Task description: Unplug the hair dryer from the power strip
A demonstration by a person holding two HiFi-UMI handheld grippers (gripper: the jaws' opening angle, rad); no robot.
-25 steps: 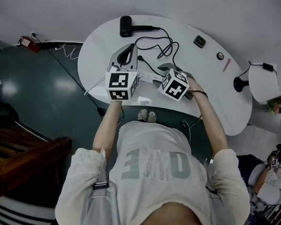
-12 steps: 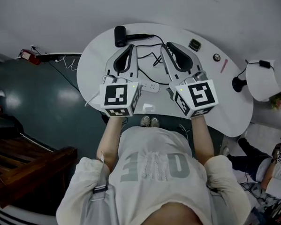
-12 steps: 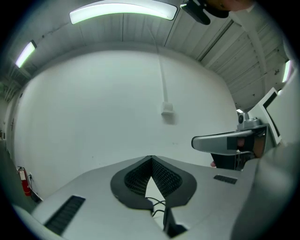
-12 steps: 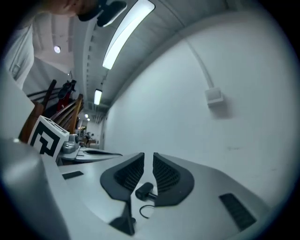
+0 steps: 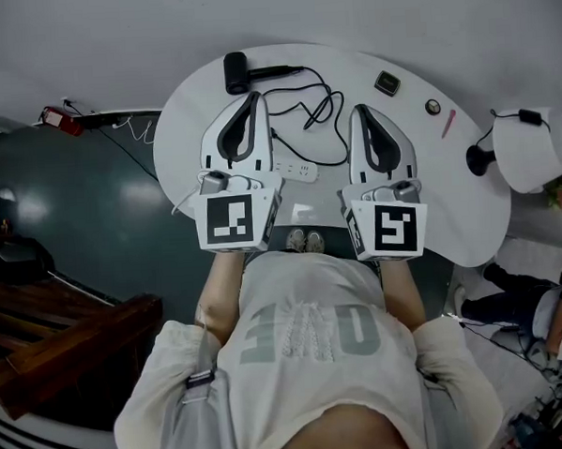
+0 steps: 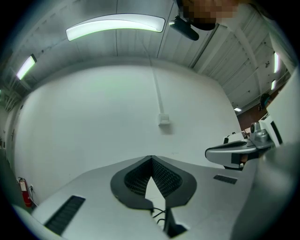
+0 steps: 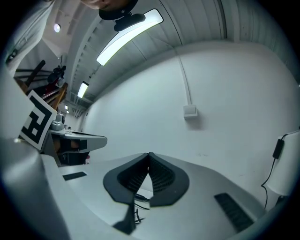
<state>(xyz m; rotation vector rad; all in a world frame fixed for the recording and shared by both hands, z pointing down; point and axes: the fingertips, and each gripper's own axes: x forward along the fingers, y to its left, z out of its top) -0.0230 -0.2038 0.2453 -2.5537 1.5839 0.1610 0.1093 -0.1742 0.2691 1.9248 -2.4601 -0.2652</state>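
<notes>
"So, where was the black barrel-shaped hair dryer (image 5: 237, 73)?"

"Far across the white rounded desk (image 5: 448, 191), beyond the white plastic power strip (image 5: 295, 171). Left tool (image 5: 253, 98) and right tool (image 5: 361, 111) hung closed and empty above, probably finished."

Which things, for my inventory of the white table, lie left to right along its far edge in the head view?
Going right: black hair dryer → small dark square device → small round dark object → thin pink stick.

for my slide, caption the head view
Left gripper and right gripper, shut and empty, over the table by the power strip; hair dryer beyond
</notes>
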